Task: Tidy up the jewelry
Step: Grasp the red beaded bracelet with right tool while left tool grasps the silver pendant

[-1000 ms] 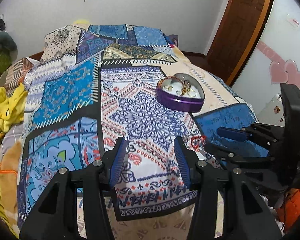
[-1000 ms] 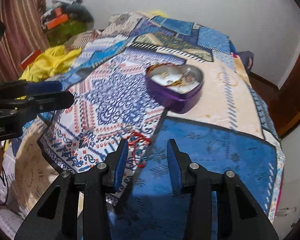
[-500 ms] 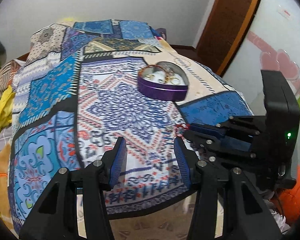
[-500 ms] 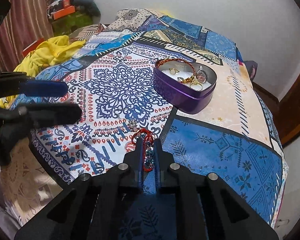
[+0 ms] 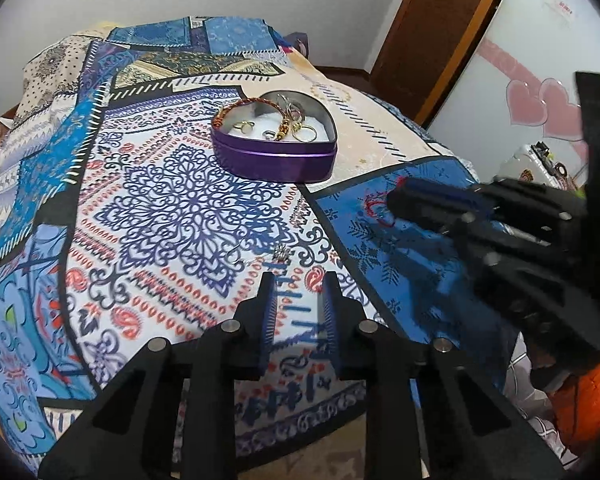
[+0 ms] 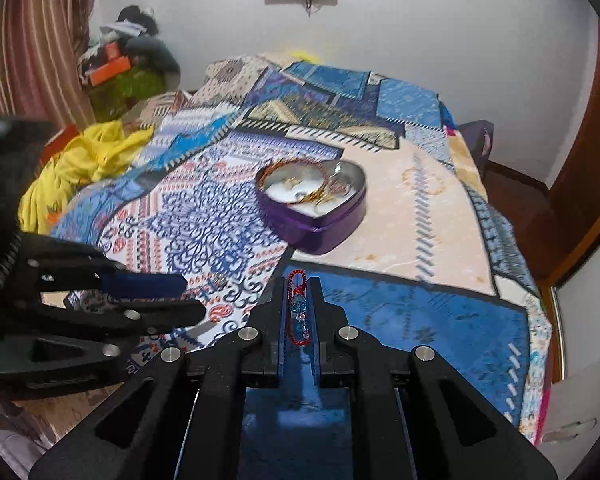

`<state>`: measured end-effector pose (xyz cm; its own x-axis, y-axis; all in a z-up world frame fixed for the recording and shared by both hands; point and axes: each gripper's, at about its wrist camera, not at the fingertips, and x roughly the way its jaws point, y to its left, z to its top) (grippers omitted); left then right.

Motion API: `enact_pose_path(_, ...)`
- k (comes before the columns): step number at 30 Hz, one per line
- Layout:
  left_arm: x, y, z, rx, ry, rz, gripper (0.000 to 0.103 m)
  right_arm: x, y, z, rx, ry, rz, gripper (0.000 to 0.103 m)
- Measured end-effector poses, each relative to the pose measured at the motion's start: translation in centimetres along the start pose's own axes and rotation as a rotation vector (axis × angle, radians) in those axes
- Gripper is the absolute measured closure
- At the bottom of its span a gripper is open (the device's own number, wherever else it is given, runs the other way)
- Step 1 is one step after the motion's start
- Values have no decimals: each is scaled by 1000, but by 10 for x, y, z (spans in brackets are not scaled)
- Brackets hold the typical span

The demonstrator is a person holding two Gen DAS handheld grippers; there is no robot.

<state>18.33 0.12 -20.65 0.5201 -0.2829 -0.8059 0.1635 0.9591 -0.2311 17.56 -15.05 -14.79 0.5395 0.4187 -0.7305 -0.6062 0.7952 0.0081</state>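
Note:
A purple heart-shaped tin [image 5: 276,160] holding rings and a gold bracelet sits on the patterned bedspread; it also shows in the right wrist view [image 6: 320,224]. My right gripper [image 6: 296,284] is shut on a red string bracelet with blue beads [image 6: 298,308] and holds it above the blue patch, short of the tin. In the left wrist view the right gripper [image 5: 392,200] shows with the red bracelet [image 5: 374,208] at its tips. My left gripper [image 5: 298,280] is open and empty over the bedspread. A small silver earring [image 5: 281,254] lies just ahead of it.
The patterned bedspread [image 5: 160,208] covers the whole bed. Yellow cloth [image 6: 80,160] is piled at the left edge. A wooden door [image 5: 432,32] stands at the right, a dark bag [image 6: 476,140] beyond the bed's far corner.
My right gripper shut on the red bracelet and lifted it off the bedspread. My left gripper moved forward toward the tin and stayed open.

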Motion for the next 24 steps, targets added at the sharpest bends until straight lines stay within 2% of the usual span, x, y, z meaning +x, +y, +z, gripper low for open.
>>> enact_pose_path(12,20,1,15,-10,28,75,81,-5,-16,3,42,-42,13,95)
enact_pose_path(15,22,0,16,-4,23,93,86,-4,-17,3,48,-42,16,95)
enact_pose_path(17,22,0,16,0,22,103,94,-5,-18,3,51,-42,17,95)
enact_pose_path(24,15,-8,14,40,-6,125,94,-10,-19,5,53,-50,13,95)
